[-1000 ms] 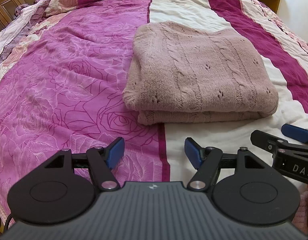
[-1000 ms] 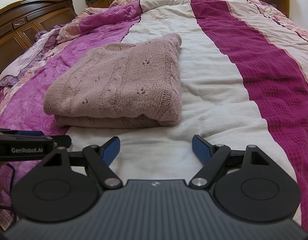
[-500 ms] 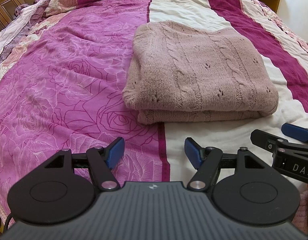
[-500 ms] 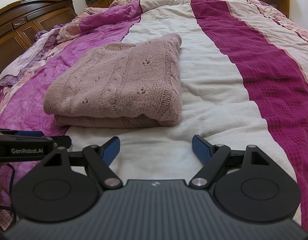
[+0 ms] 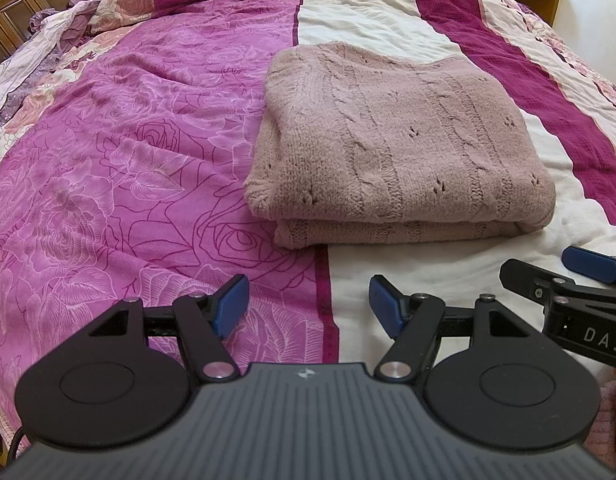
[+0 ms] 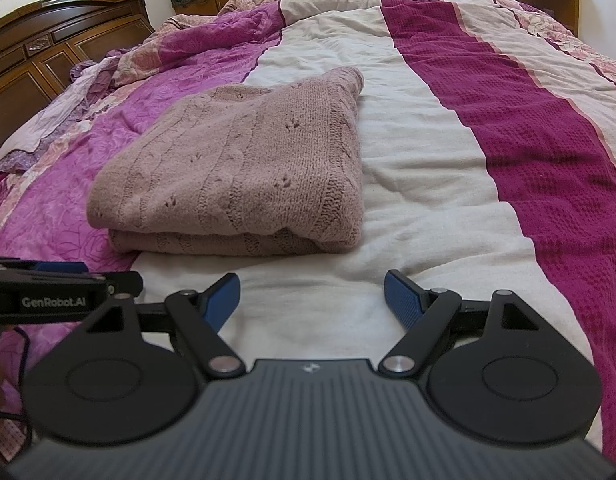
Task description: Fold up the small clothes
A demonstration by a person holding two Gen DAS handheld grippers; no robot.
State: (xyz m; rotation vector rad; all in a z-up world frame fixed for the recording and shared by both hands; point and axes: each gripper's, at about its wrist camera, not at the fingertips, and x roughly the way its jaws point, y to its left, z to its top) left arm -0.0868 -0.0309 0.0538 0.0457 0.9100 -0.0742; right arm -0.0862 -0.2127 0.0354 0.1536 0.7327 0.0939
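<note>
On the bed [image 5: 108,168], toward its near edge and astride the seam between the rose-print panel and the cream stripe, we record one item: a dusty-pink cable-knit sweater [image 5: 400,148], folded into a thick rectangle, fold line facing us, layers roughly squared.

Left tool [image 5: 308,304]: spread wide, holding nothing, hanging over the bedcover short of the sweater's near edge. Right tool [image 6: 312,296]: likewise wide apart and empty, over the cream stripe, just beside the left one.

Condition, as we judge it: fold looks complete or nearly so.

Risks we note:
- Knit is soft and bulky; a pinch that catches only the top layer could peel the fold open.
- Bedcover is loose; a low approach could snag it and drag the stack askew.
- Far right corner rides up slightly; pressing there unevenly could slump the layers.
- Tools sit close together; crossing paths could knock one into the other.
</note>
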